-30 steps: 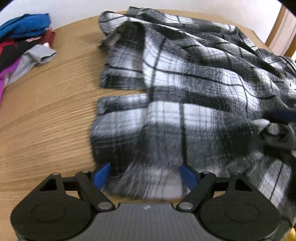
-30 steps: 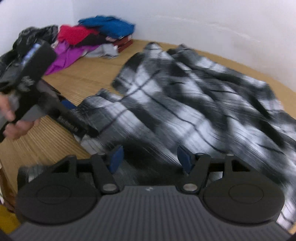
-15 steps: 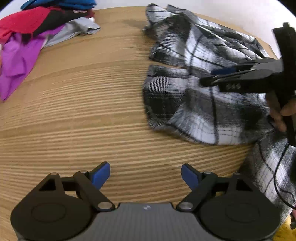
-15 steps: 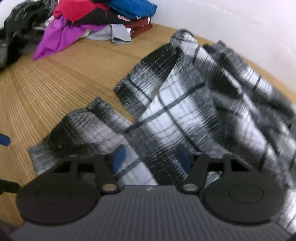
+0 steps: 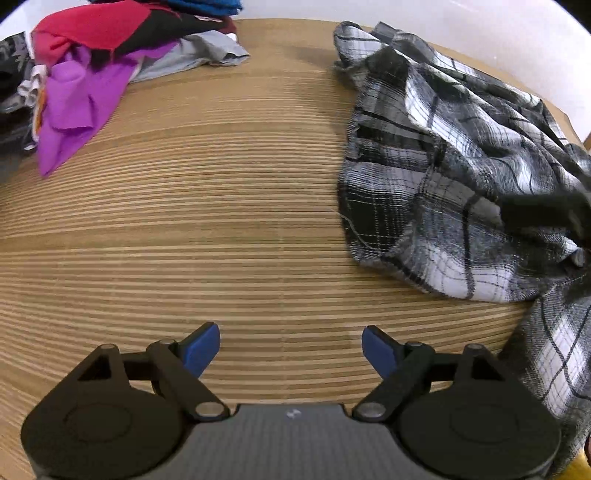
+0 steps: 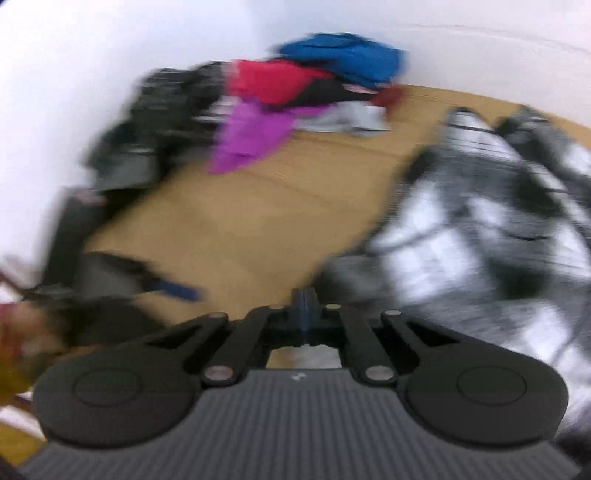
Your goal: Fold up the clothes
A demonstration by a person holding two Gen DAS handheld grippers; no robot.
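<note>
Wooden table (image 5: 207, 206), white wall (image 6: 110, 44) behind it

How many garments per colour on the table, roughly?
Plaid: 1
Purple: 1
Red: 1
Blue: 1
Grey: 1
Dark patterned: 1
Total: 6 at least; the pile overlaps and may hide more.

Right wrist view blurred; plaid shirt (image 5: 461, 192) cut off at right.
</note>
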